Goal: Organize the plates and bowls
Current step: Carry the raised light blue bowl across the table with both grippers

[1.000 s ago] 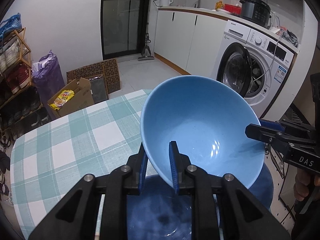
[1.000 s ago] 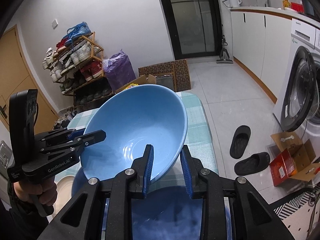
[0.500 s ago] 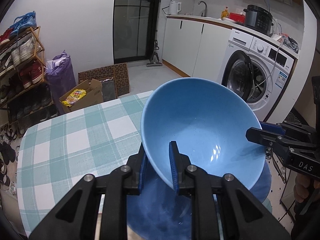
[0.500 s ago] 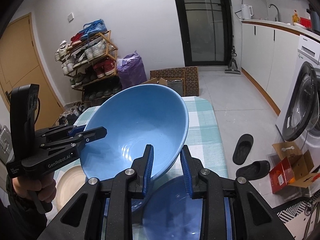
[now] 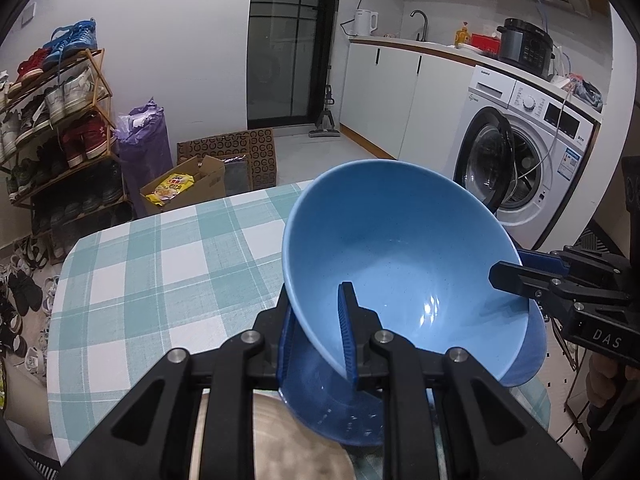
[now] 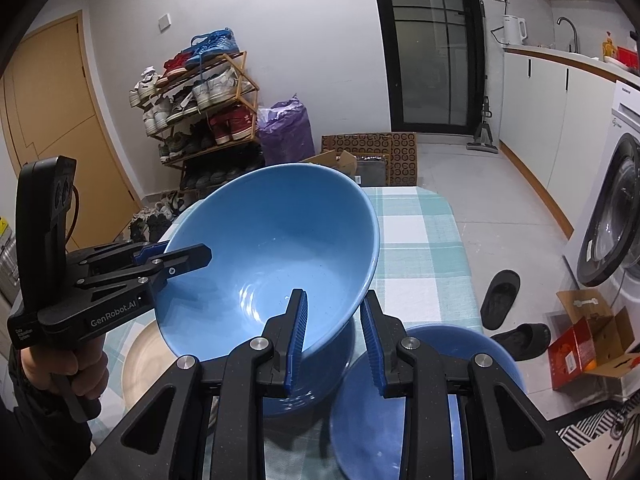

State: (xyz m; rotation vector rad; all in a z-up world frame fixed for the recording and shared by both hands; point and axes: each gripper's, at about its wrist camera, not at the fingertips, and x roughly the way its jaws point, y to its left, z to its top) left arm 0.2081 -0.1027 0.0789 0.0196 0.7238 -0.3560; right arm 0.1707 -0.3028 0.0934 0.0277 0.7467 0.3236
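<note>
With both sets of fingers pinched on opposite rim edges, left gripper (image 5: pixel 318 330) and right gripper (image 6: pixel 334 338) holding tilted blue bowl (image 6: pixel 272 256) above checkered surface (image 5: pixel 160 272); probably just over blue plate (image 6: pixel 424 400) and beige plate (image 6: pixel 138 354).

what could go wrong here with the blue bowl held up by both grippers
1. The blue bowl is tilted, pinched only at its rim by the left gripper and right gripper; uneven pull could make it slip.
2. It could drop onto the blue plate or beige plate below.
</note>
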